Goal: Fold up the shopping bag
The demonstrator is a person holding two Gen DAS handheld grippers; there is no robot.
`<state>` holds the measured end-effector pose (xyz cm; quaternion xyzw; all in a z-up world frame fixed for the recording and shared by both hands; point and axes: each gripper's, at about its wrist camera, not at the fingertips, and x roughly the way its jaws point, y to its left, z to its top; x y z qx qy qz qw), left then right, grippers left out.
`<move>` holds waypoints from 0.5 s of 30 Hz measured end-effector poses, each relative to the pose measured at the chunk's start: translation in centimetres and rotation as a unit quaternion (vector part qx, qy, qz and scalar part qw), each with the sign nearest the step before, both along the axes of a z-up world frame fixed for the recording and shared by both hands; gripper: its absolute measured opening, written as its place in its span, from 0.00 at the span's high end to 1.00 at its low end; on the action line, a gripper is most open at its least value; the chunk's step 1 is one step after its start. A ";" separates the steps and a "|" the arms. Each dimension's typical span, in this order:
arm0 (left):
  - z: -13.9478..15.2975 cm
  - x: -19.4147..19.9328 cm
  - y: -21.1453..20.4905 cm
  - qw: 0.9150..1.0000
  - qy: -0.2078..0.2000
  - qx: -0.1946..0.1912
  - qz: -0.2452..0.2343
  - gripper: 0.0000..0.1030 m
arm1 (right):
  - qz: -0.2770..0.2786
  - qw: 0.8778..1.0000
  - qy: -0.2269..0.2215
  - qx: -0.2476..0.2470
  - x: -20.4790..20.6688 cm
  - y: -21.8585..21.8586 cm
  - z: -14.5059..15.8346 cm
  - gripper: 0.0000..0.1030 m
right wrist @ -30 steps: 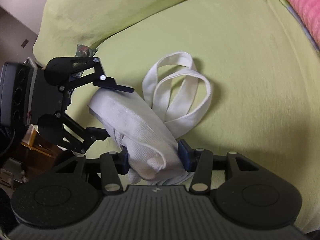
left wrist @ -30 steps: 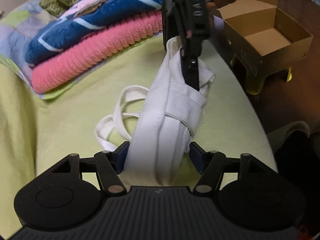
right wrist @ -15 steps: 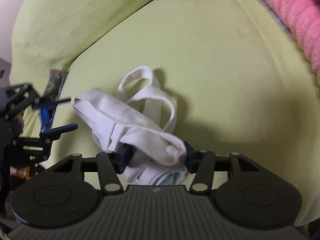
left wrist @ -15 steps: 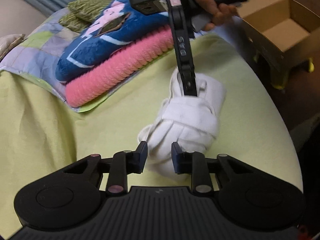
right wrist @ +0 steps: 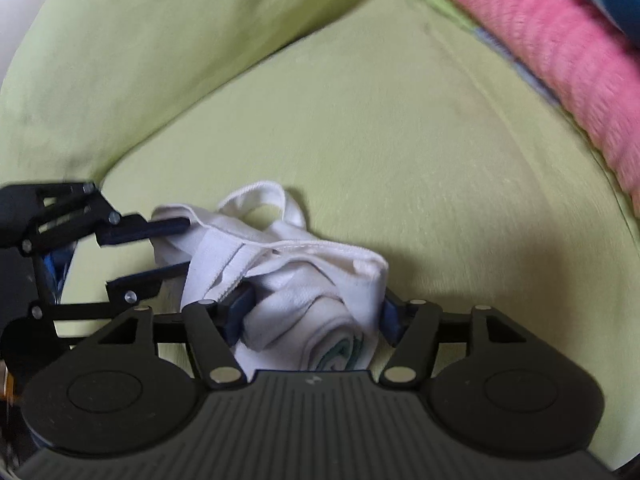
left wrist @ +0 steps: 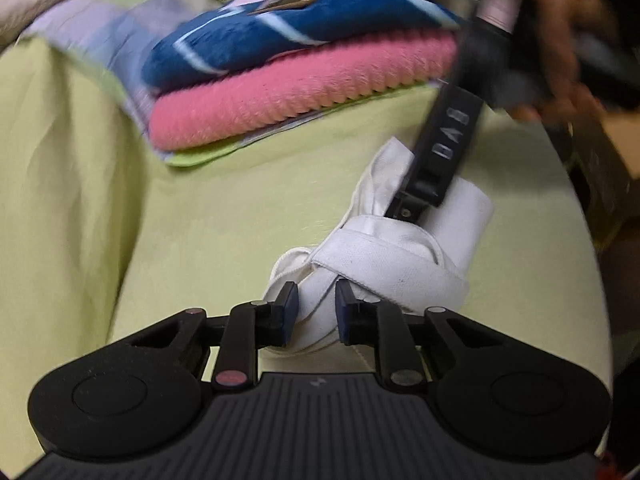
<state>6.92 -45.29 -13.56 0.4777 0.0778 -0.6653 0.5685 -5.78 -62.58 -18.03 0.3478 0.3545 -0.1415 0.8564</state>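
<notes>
While its jaws are closing, the left gripper [left wrist: 317, 307] has narrowed from a wide straddle of the long cloth a second ago to a slim gap around the near tip of the white canvas shopping bag [left wrist: 400, 256], its blue pads [left wrist: 289, 307] just beside the fabric or barely pinching it. The right gripper [right wrist: 312, 312], by contrast, is opening, with the rolled end of the bag between its pads, which look to be easing off the cloth. Over that second the bag has gone from a stretched strip with loose handles to a compact bundle lying on the yellow-green bedsheet [left wrist: 224, 216], which suggests the fold is nearly finished and the hold is being shifted or let go. From the left wrist view come the strap wrapped across the bundle, the person's hand [left wrist: 560, 40] on the right tool, and the pink knit [left wrist: 296, 92] under the blue blanket [left wrist: 248, 44] beyond. Only the right wrist view shows the spiral end of the roll with a green print inside, and one handle loop [right wrist: 260, 200] poking out behind.
</notes>
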 end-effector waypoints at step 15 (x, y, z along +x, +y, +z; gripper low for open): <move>-0.1 -0.4 0.9 0.999 0.013 -0.026 0.019 0.81 | 0.013 0.965 -0.030 -0.260 -2.4 9.3 3.5 0.86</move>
